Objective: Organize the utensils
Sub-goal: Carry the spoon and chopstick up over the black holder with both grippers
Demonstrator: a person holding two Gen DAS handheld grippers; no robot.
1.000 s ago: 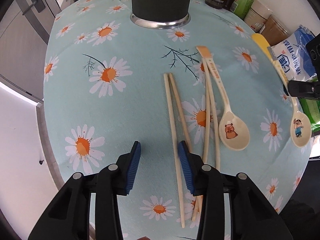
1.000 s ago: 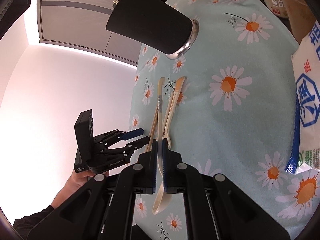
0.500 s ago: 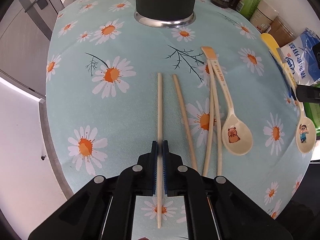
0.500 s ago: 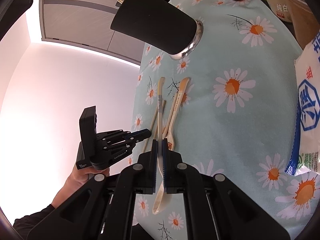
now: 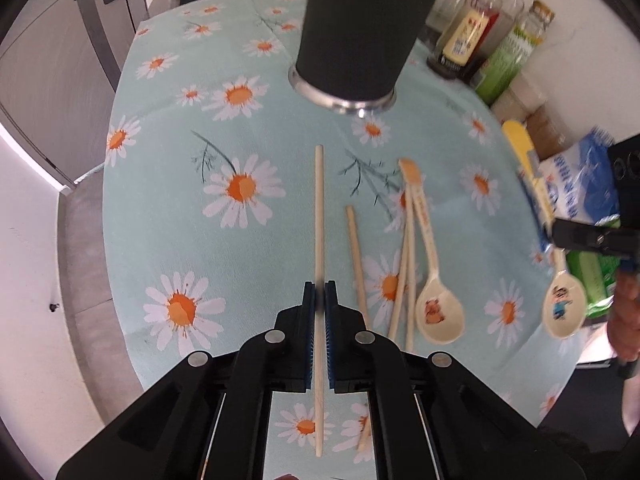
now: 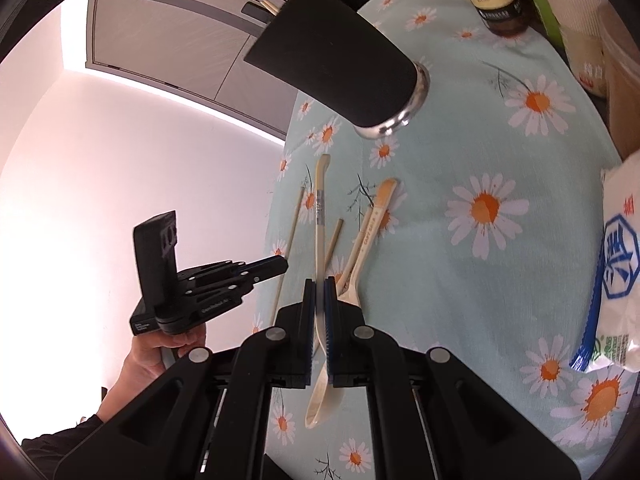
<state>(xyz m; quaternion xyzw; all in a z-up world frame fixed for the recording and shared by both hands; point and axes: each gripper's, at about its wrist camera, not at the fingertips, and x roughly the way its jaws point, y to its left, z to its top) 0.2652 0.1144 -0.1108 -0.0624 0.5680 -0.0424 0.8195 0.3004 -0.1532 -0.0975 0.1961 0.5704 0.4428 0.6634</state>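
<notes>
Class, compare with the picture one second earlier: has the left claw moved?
Yes. The left claw, now shut on a chopstick, has shifted left off the loose utensils and toward the black holder.

One pale chopstick [image 5: 319, 216] clamped, lifted; three more [image 5: 357, 264] beside a bear-printed spoon [image 5: 438, 312]; second spoon [image 6: 320, 264] gripped; black holder [image 5: 360, 32] upright.

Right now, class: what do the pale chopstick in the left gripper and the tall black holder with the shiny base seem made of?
Pale chopstick: probably bamboo or wood, matte, uniformly tan. Tall black holder: dull black body, material unclear; its base ring glints like polished metal.
</notes>
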